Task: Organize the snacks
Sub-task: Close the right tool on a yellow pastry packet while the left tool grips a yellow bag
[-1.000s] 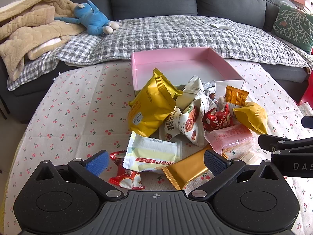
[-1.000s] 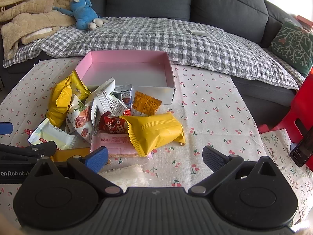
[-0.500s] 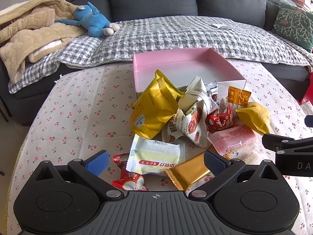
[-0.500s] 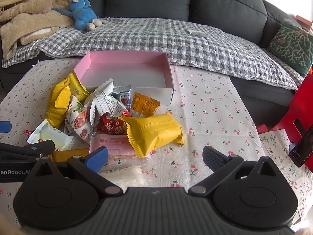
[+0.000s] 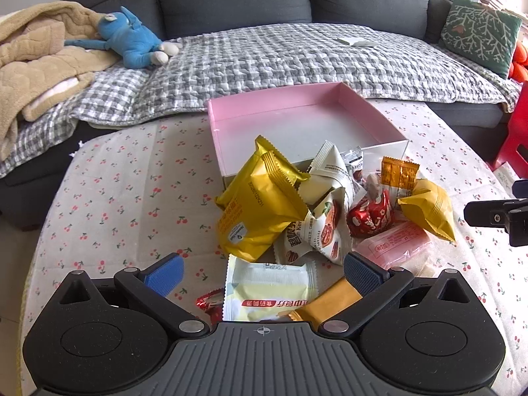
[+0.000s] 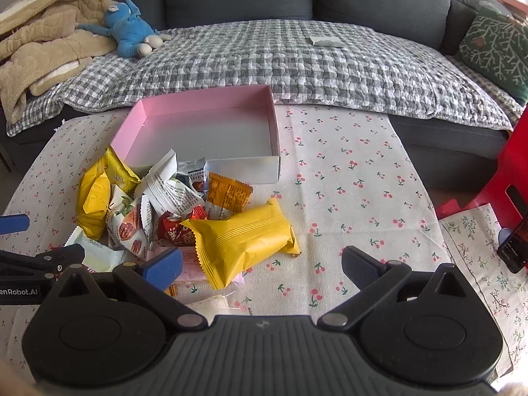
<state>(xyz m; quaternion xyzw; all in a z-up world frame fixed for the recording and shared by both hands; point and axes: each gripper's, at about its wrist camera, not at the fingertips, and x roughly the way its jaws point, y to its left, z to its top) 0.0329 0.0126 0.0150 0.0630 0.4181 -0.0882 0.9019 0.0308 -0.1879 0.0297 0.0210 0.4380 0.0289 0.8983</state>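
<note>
A heap of wrapped snacks lies on the cherry-print table in front of an empty pink box (image 5: 373, 105) (image 6: 198, 102). The heap holds a big yellow bag (image 5: 260, 211), white date packets (image 5: 323, 231), a red candy (image 5: 371, 216), an orange sachet (image 5: 399, 173) and a yellow pillow pack (image 6: 241, 237) (image 5: 429, 208). My left gripper (image 5: 262, 272) is open, its fingers astride a pale yellow packet (image 5: 269, 292) and a gold bar (image 5: 325, 305). My right gripper (image 6: 262, 264) is open just right of the heap, its left finger beside the yellow pillow pack.
A grey sofa with a checked cover (image 5: 297, 56) runs behind the table, with a blue plush toy (image 5: 132, 38) and a tan blanket (image 5: 36, 66) on it. A red stool (image 6: 514, 171) and a phone (image 6: 516, 242) stand at the right.
Both grippers have drifted slightly back and up from the heap, so the table and sofa show more. Their fingers stay open and no snack has moved.
</note>
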